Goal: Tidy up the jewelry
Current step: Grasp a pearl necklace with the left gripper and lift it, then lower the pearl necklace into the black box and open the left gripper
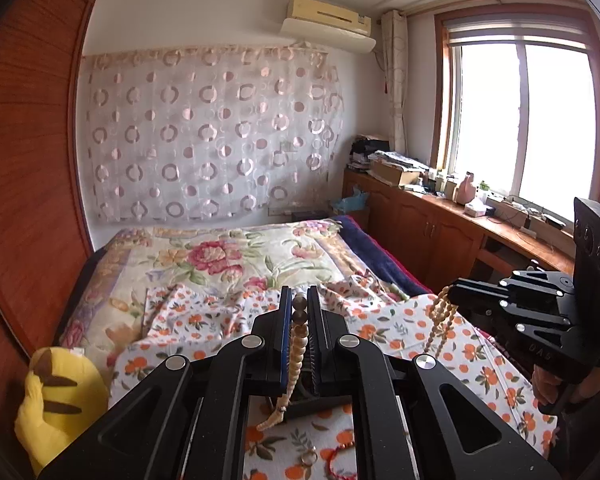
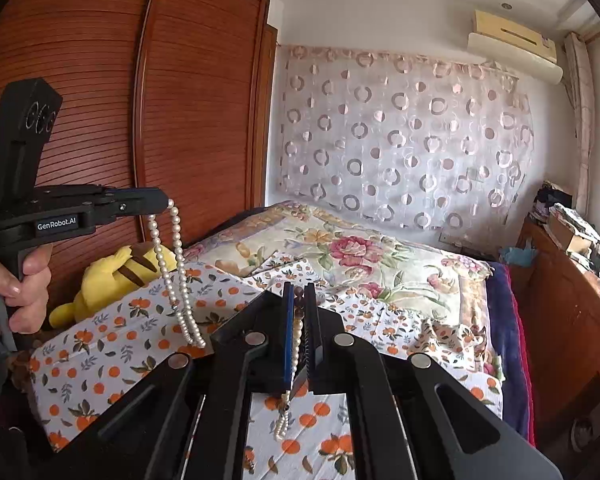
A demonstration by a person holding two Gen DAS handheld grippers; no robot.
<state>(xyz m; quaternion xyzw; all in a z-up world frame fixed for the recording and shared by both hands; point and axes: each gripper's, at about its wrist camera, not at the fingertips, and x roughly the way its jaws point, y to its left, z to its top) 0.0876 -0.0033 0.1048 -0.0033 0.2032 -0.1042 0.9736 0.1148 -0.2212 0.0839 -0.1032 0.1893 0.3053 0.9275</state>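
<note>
My left gripper is shut on a bead necklace with pale beads and two dark beads at the top; the strand hangs down between the fingers. In the right wrist view the left gripper holds a pale bead strand that dangles over the orange-print cloth. My right gripper is shut on a pale bead strand that hangs below the jaws. In the left wrist view the right gripper grips hanging beads. A ring and a red bracelet lie on the cloth below.
A bed with a floral quilt lies ahead. A yellow plush toy sits at the bed's left edge beside a wooden wardrobe. A wooden counter with clutter runs under the window at the right.
</note>
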